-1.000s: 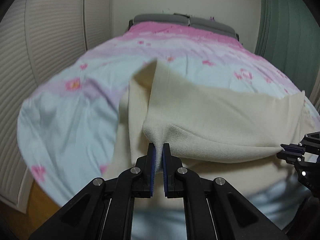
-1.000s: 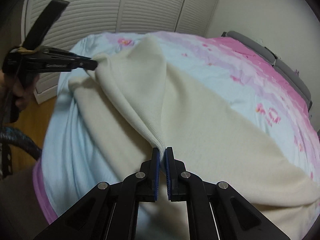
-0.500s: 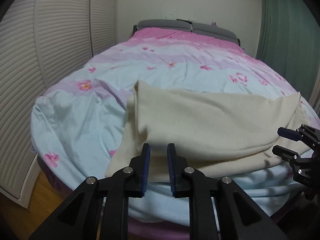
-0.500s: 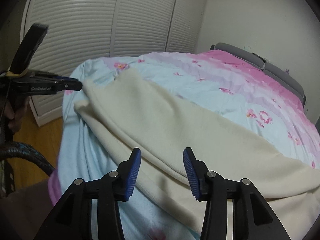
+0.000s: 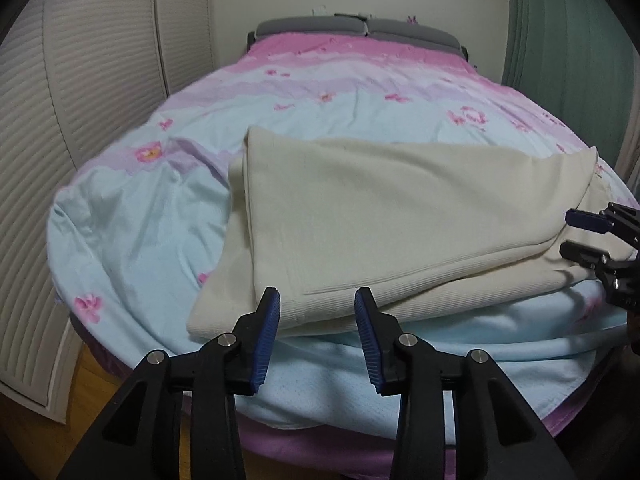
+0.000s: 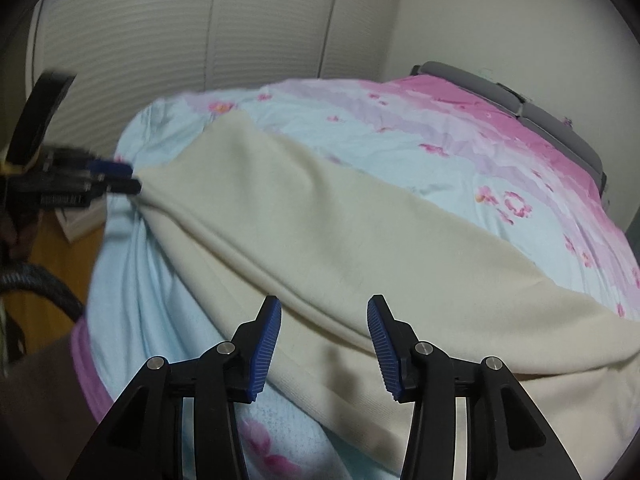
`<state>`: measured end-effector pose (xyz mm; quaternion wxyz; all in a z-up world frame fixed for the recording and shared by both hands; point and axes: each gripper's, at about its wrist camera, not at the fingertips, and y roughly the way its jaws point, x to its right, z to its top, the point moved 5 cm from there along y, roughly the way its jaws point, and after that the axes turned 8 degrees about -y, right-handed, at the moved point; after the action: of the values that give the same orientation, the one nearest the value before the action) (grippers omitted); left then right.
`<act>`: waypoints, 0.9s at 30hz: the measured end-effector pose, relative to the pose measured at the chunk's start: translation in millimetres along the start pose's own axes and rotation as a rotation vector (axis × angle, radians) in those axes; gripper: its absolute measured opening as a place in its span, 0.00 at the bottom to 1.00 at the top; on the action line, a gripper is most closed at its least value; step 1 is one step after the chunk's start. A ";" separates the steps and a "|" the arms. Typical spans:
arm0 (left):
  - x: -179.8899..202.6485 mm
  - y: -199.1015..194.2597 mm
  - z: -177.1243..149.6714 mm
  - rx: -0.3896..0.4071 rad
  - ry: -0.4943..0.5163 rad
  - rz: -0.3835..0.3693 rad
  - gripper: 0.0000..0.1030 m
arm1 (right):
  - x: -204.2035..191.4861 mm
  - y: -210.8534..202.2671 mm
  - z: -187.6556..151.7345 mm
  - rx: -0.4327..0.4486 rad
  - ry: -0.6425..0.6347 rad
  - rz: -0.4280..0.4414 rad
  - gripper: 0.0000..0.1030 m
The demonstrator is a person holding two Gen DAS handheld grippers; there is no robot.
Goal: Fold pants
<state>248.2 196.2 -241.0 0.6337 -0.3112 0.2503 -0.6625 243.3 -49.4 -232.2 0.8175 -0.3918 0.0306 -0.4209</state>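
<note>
The cream pants point(image 5: 380, 216) lie folded over across the foot of the bed, one layer on top of another. My left gripper point(image 5: 318, 312) is open and empty, just short of the pants' near left edge. My right gripper point(image 6: 324, 320) is open and empty above the pants point(image 6: 340, 248) near their front edge. The right gripper point(image 5: 576, 232) also shows at the right edge of the left wrist view, open, beside the pants' right end. The left gripper point(image 6: 120, 178) shows blurred at the left of the right wrist view.
The bed has a light blue and pink flowered cover point(image 5: 132, 220) and a grey headboard point(image 5: 356, 28). White louvred closet doors point(image 5: 60, 100) stand to the left, a green curtain point(image 5: 560, 40) to the right. Wooden floor point(image 6: 60, 256) and a dark hose point(image 6: 44, 284) lie beside the bed.
Both grippers let go of the pants and opened. The lifted layer dropped flat onto the bed, and both grippers drew back toward the bed's foot.
</note>
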 end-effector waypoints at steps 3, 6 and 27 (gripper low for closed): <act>-1.2 13.4 -1.5 -0.040 0.003 -0.017 0.37 | -3.4 16.4 -3.5 -0.042 -0.039 -0.006 0.45; -8.3 20.4 -0.2 -0.054 -0.032 -0.035 0.18 | 0.7 31.4 -5.8 -0.061 -0.025 -0.023 0.43; -32.6 12.2 -15.3 -0.061 -0.103 -0.003 0.54 | 8.4 41.8 1.2 -0.085 0.066 0.027 0.09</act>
<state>245.5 226.8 -263.3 0.6351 -0.3641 0.2370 -0.6387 276.9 -40.5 -256.9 0.8043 -0.4116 0.0807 -0.4208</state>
